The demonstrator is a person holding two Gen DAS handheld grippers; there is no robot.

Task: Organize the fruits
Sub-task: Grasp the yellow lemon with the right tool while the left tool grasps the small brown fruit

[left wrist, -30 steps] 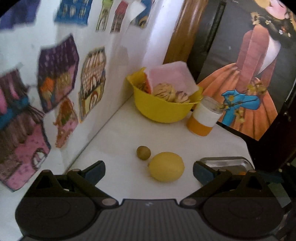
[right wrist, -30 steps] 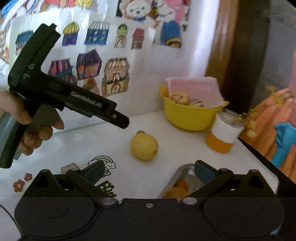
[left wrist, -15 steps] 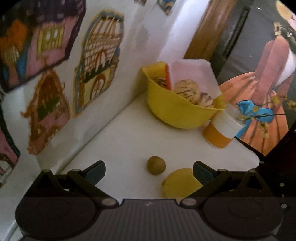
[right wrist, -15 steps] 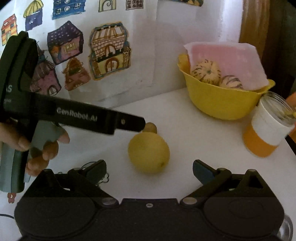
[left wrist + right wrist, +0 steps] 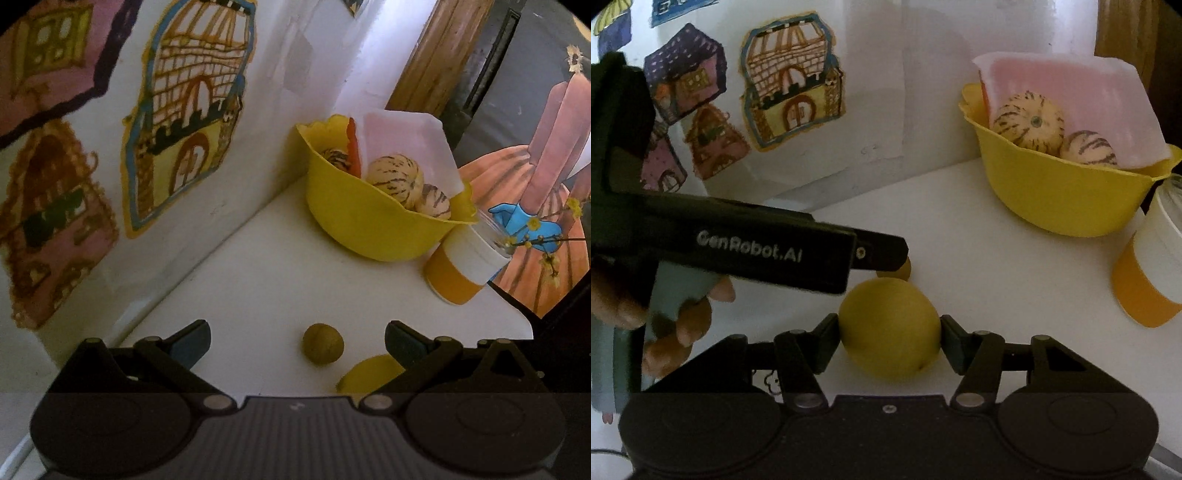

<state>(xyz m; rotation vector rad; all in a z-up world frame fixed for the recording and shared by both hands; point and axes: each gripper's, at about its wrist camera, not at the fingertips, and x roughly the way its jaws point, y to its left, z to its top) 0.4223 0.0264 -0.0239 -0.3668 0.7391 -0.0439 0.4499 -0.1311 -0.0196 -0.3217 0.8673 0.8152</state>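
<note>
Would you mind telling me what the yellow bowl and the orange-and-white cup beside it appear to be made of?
The yellow bowl looks like moulded plastic: uniform colour, thin wavy rim, a dull sheen. The orange-and-white cup seems to be paper or thin plastic with a matte printed band; its clear top part looks like plastic, though I cannot be sure.

A lived-in home corner, likely a child's or family room. Ahead and to the left of the claw, hand-drawn house cutouts (image 5: 792, 99) cover a white wall. On the white table (image 5: 258, 280) ahead sits a yellow fruit bowl (image 5: 373, 225), with a wooden door frame (image 5: 432, 55) behind it.
</note>
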